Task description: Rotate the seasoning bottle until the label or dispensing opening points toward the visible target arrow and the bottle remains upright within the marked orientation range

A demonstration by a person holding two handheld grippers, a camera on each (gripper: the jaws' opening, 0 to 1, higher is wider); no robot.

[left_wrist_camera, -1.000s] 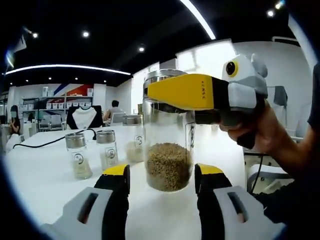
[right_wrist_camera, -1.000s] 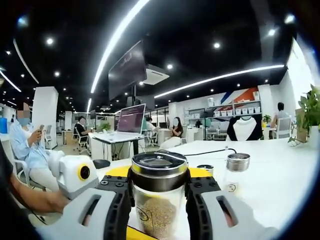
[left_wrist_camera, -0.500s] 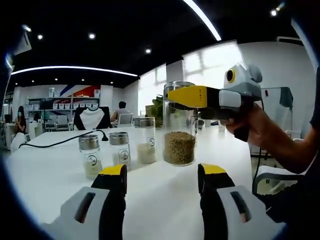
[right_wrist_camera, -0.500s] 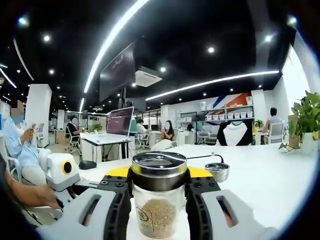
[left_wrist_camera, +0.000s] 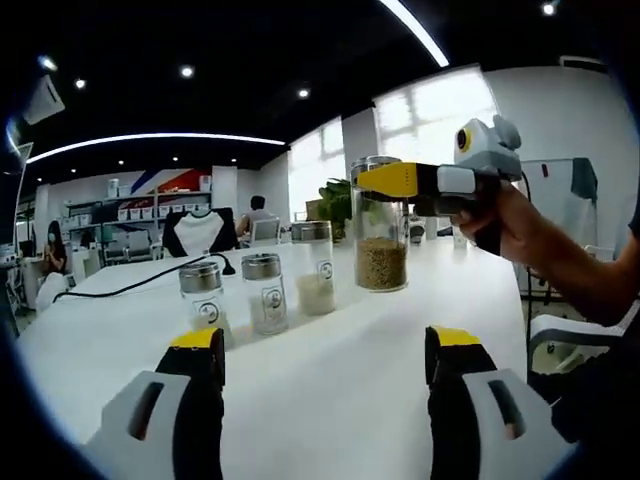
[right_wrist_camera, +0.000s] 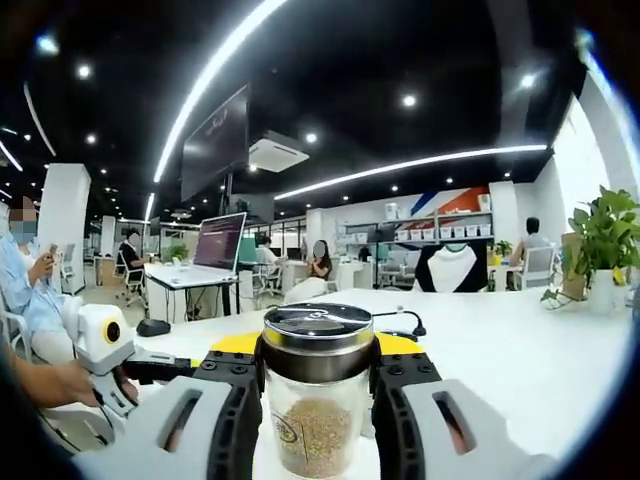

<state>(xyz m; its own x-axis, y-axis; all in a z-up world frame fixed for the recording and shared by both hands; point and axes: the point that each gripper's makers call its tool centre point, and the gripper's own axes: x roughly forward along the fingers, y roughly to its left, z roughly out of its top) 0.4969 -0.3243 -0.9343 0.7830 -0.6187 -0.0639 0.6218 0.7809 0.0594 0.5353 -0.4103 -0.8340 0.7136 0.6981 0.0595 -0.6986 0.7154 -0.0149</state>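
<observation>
Right gripper point(right_wrist_camera: 318, 395) clenched on the bottle point(right_wrist_camera: 318, 400) just under its lid, long axis upright, base on the table point(left_wrist_camera: 330, 360) beside three small jars point(left_wrist_camera: 265, 292). Left gripper point(left_wrist_camera: 325, 375) released, jaws spread, well apart from the bottle; no arrow discernible

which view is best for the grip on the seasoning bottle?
Right gripper view: the seasoning bottle sits close up, clamped below its metal lid between the right gripper jaws. In the left gripper view it stands small and distant, the gripper crossing its top.
</observation>
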